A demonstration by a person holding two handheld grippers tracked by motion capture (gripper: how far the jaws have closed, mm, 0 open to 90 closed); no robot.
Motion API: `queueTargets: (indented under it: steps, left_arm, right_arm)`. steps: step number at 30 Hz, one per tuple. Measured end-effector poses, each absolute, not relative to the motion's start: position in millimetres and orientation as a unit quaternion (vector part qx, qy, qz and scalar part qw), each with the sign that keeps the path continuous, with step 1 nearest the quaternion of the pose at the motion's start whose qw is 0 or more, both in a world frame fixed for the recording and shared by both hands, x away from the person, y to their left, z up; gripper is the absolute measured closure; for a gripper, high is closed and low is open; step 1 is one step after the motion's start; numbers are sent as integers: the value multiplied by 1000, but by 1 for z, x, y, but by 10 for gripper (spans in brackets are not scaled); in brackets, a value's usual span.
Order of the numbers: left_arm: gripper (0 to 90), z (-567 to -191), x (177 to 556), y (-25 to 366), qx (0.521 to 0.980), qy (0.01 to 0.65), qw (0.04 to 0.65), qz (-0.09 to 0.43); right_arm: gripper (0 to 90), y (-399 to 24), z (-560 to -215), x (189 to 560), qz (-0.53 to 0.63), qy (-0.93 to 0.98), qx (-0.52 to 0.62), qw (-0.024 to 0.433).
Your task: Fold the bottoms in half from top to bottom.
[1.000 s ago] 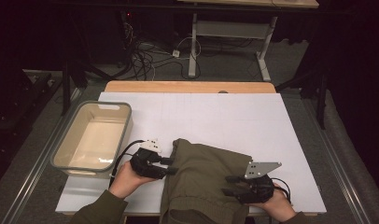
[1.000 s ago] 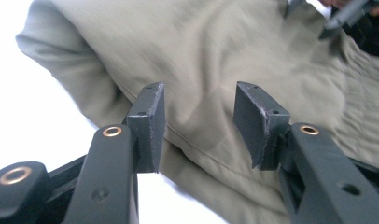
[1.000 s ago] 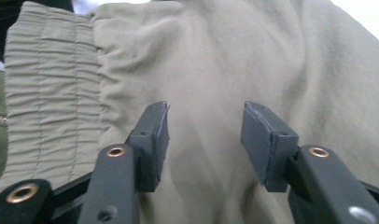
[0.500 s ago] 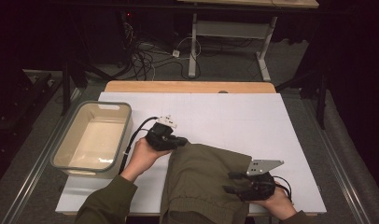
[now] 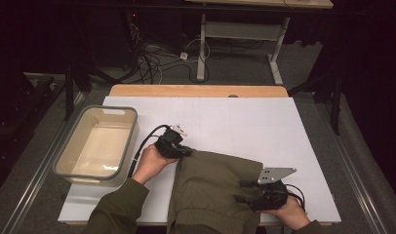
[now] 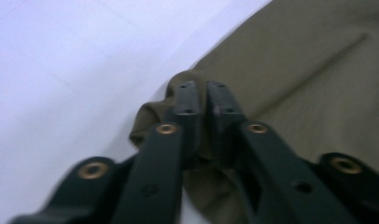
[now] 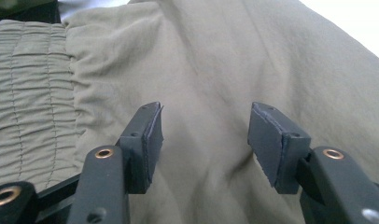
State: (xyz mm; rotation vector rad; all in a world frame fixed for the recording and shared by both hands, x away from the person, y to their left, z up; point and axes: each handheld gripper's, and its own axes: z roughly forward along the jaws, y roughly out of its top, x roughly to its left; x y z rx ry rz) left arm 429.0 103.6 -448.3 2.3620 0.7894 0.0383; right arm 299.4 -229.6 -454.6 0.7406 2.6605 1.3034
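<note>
One olive garment (image 5: 213,187), one tub (image 5: 96,146), two tongs: left tongs (image 6: 200,93) pinching its corner, right tongs (image 7: 204,135) agape.

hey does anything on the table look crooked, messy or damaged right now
Nothing looks damaged or spilled. The olive garment lies folded but askew, its near end hanging over the table edge, and the left gripper pinches its far corner into a small bunch. The bin sits square and empty.

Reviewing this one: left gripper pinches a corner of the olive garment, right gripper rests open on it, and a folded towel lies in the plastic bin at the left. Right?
Not quite: the plastic bin holds nothing, as the high view shows. The rest stands: the left gripper pinches a corner of the olive garment, and the right gripper rests open on it.
</note>
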Motion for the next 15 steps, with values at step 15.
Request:
queueTargets:
  steps: [15]
  left_arm:
    - [397, -463, 441, 108, 899, 324, 295, 2]
  right_arm:
    - [459, -231, -455, 301, 427, 869, 245, 46]
